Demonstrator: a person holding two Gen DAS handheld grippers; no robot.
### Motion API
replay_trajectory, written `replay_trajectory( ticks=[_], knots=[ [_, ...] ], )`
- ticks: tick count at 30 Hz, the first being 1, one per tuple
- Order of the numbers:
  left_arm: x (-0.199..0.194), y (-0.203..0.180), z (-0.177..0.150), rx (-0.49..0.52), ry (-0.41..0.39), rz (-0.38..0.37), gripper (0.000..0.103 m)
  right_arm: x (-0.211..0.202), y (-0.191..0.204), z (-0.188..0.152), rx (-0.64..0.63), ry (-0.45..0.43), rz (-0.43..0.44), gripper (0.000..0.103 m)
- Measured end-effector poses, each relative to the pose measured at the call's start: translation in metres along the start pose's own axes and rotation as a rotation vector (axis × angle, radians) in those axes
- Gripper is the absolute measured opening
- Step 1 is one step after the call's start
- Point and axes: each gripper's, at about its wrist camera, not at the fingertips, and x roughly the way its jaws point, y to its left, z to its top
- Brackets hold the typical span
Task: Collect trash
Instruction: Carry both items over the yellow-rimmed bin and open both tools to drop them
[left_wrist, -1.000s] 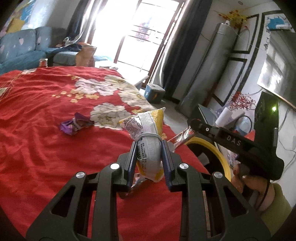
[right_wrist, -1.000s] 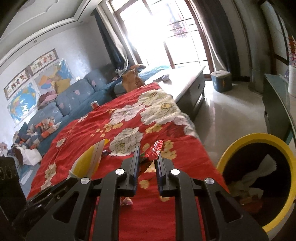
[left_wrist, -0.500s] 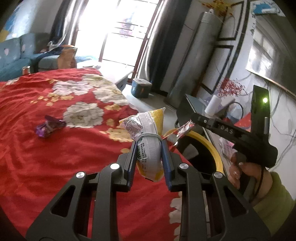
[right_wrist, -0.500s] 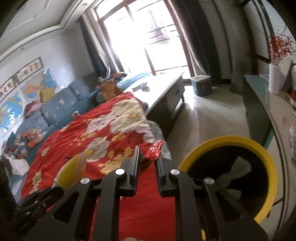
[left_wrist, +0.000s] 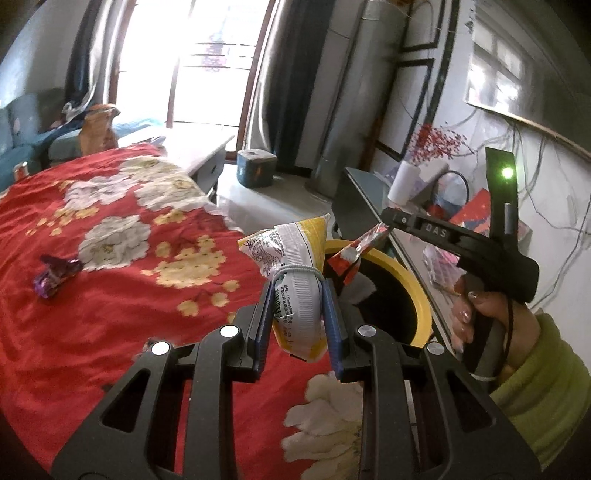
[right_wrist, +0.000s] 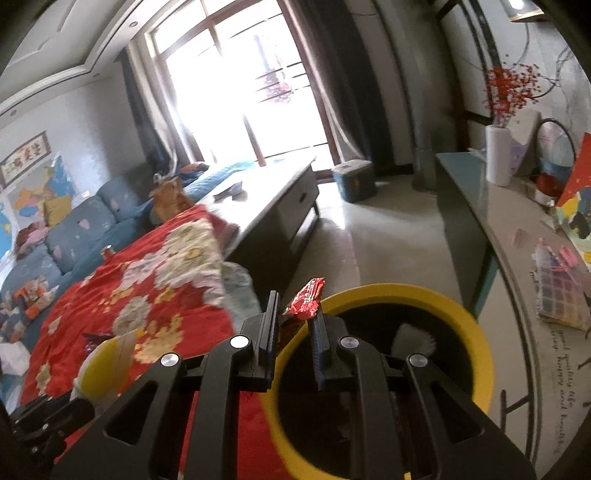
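My left gripper (left_wrist: 298, 295) is shut on a yellow and white snack bag (left_wrist: 295, 273) tied with an elastic band, held above the red flowered cloth near the yellow-rimmed trash bin (left_wrist: 413, 291). My right gripper (right_wrist: 295, 314) has its jaws slightly parted, with a red wrapper (right_wrist: 306, 301) still between the fingertips, over the bin's rim (right_wrist: 476, 332). The right gripper and its red wrapper (left_wrist: 354, 254) also show in the left wrist view, above the bin. A purple wrapper (left_wrist: 55, 273) lies on the cloth at the left.
The bin holds white paper (right_wrist: 413, 339). A grey coffee table (right_wrist: 273, 195) and a blue box (right_wrist: 354, 181) stand beyond the cloth. A glass-topped sideboard (right_wrist: 517, 236) with a white vase runs along the right. A blue sofa (right_wrist: 85, 225) is at the left.
Both grippers have swung right from over the cloth toward the bin. The right gripper's jaws have parted a little around the red wrapper. The left still holds the snack bag.
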Motion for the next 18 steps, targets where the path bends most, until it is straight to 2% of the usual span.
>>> replay_trajectory(
  ticks=[7, 18],
  knots=[
    [0.018, -0.023, 0.004, 0.043, 0.028, -0.051, 0.02, -0.002, -0.028, 0.002, 0.007, -0.029, -0.081, 0.015],
    [0.043, -0.053, 0.008, 0.129, 0.045, -0.074, 0.02, -0.002, -0.067, 0.0, 0.046, -0.047, -0.177, 0.015]
  ],
)
